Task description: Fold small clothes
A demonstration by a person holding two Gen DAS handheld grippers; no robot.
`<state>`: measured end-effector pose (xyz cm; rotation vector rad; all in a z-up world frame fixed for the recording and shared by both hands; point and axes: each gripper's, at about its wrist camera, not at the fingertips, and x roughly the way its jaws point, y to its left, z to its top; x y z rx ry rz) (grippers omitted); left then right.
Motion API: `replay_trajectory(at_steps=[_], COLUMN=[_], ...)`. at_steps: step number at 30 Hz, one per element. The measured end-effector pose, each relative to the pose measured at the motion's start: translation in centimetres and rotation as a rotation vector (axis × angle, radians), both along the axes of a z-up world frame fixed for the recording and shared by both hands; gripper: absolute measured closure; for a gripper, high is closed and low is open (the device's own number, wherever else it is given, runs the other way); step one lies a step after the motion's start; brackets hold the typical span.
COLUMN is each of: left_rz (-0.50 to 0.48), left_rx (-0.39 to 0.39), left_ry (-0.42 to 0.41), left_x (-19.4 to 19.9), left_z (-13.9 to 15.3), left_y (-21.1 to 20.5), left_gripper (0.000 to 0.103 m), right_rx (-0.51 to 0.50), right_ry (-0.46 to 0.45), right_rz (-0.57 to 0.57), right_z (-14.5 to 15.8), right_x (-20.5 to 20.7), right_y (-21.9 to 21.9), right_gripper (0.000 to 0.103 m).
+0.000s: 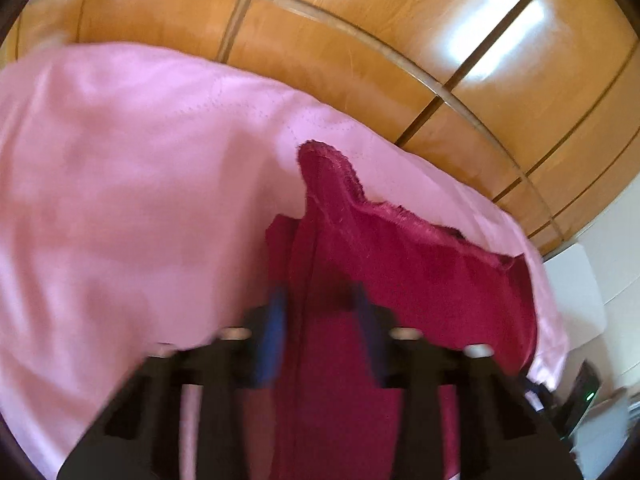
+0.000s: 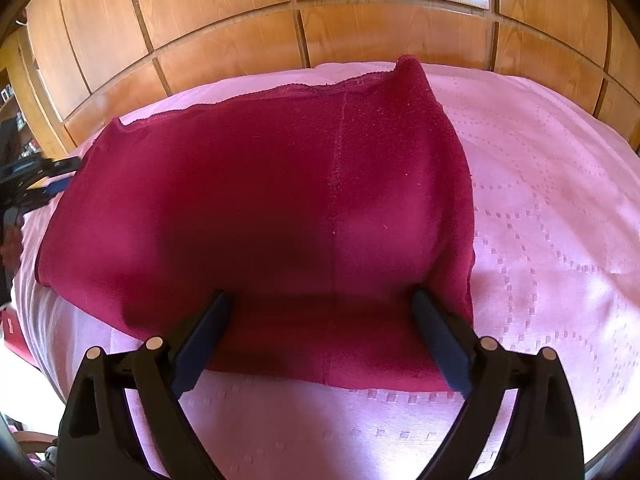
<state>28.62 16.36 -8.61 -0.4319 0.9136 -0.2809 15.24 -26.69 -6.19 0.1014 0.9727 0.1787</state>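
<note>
Both tongs [image 1: 318, 312] [image 2: 322, 312] over crimson garment [image 2: 256, 200].

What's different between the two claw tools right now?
The left gripper has jaws close together, pinching the red garment; the right gripper holds its jaws wide apart, gripping nothing. The left is at the garment's side edge, the right over its near edge. Both have black frames and blue fingers.

The garment [image 2: 256, 208] lies on the bed [image 2: 540, 240], directly ahead of the right hand-held gripper [image 2: 320, 316], whose fingers rest on its near edge. The left hand-held gripper [image 2: 56, 180] sits at the garment's left edge. Wooden panels [image 2: 360, 32] stand behind the bed.
</note>
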Motion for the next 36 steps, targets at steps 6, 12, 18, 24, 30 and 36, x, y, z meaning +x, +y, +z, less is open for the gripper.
replay_trajectory(at_steps=[6,12,18,24,30,36], left_rz=[0.089,0.142,0.132,0.084,0.032,-0.003], left_rx=[0.218,0.362,0.445,0.429,0.411,0.411], left_ry=[0.024,-0.038,-0.168,-0.217,-0.215,-0.226], left_x=[0.1,-1.7,-4.9,-7.7,-9.4,-10.2], left_z=[-3.3,-0.3,3.1,4.0,3.8,3.8], left_y=[-1.7,-3.5,-6.0,-8.1,-9.7,-10.9], left_gripper=[0.096,0.095,0.095,0.065,0.065,0.065], right_rx=[-0.004,-0.011,-0.015,-0.022,0.004,0.053], right_ry=[-0.002,-0.009,-0.008,0.0,0.019,-0.066], right_rz=[-0.003,-0.002,-0.003,-0.003,-0.001,-0.042], right_z=[-0.2,-0.3,-0.5,-0.3,1.5,5.3], right_x=[0.1,0.2,0.0,0.0,-0.2,-0.7], right_y=[0.1,0.1,0.2,0.3,-0.2,-2.4], right_gripper=[0.008,0.008,0.008,0.008,0.012,0.015])
